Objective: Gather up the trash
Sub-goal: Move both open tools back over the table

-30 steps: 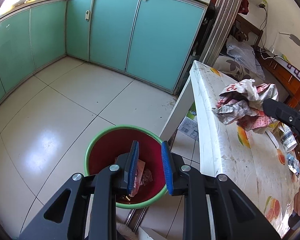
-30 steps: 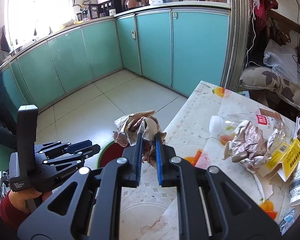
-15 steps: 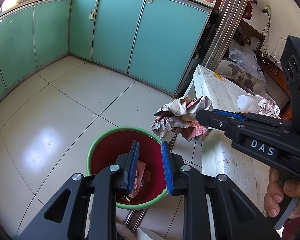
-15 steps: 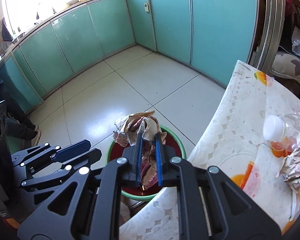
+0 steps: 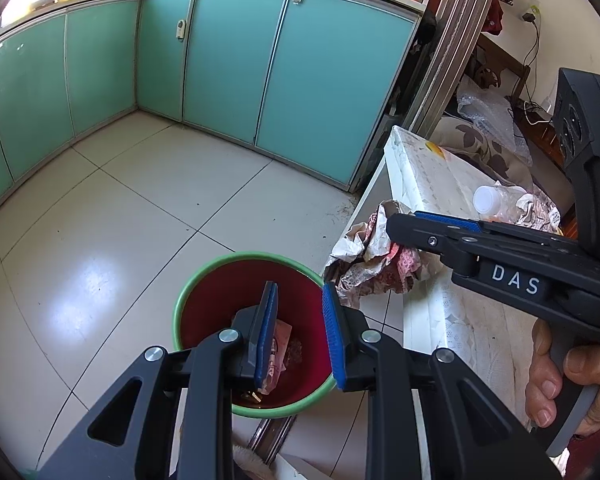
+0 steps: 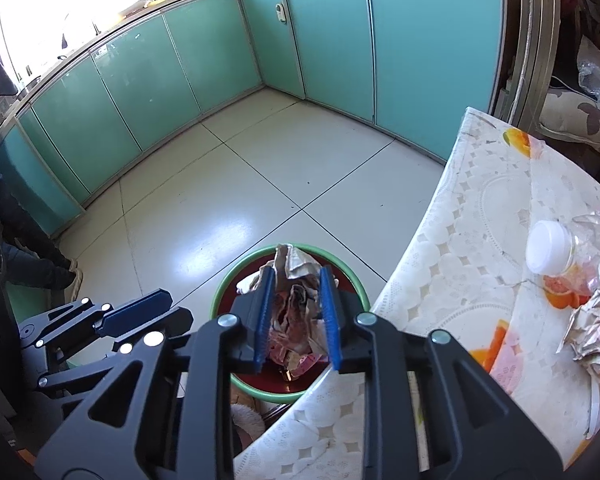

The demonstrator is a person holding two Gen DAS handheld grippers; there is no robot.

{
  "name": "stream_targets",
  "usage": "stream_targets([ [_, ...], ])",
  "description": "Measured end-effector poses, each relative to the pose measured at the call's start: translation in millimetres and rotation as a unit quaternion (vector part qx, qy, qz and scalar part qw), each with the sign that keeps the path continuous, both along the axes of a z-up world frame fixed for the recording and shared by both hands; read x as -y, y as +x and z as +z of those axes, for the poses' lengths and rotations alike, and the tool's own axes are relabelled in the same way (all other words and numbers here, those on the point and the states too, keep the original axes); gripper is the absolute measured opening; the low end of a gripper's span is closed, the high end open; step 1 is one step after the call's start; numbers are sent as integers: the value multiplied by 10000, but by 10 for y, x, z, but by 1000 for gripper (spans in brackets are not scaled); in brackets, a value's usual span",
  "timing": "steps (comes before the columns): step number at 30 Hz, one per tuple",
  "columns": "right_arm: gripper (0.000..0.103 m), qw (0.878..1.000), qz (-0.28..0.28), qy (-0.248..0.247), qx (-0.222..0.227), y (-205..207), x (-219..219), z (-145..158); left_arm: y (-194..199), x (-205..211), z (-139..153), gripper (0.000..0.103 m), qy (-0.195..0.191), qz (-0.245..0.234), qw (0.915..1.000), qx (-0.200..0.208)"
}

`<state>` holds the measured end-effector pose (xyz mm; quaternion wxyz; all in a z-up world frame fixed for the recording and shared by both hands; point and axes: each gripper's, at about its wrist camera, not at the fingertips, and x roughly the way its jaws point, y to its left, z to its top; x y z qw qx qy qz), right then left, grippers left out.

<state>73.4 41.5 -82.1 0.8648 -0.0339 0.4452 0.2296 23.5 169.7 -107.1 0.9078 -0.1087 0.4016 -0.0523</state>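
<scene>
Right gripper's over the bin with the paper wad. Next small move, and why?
Probably keep opening the right gripper in place. Its jaws have just been opening and the crumpled paper wad still sits between them, above the red bin by the table edge, so it should drop in.

Both tools showing black frames, blue ribbed pads, silver screws; right tool [image 5: 400, 224] bearing white "DAS" lettering, green LED glowing; left tool [image 5: 298, 336] unmarked.

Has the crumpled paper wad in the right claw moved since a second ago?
Yes. The crumpled paper wad went from above the table edge to over the red bin. The right claw has just been opening around it.
</scene>
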Motion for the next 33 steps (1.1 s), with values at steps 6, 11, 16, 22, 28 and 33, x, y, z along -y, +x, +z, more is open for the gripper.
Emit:
stream_targets([
  [6,37,9997,-180,114,88,-3,112,54,16,38,6,29,83,-42,10000,-3],
  [11,37,9997,-195,58,164,-114,200,105,26,62,31,29,81,-67,9999,39],
  [16,37,9991,-211,35,355,-274,312,198,29,138,59,29,123,-141,9998,79],
  [22,40,9976,-377,252,530,-520,608,365,33,260,113,30,142,-238,9995,123],
  [28,48,9922,-939,243,785,-885,1252,484,22,476,223,52,85,-392,9989,247],
  [33,50,9763,-1835,-399,1081,-1130,2070,517,32,775,334,61,99,-604,9974,374],
])
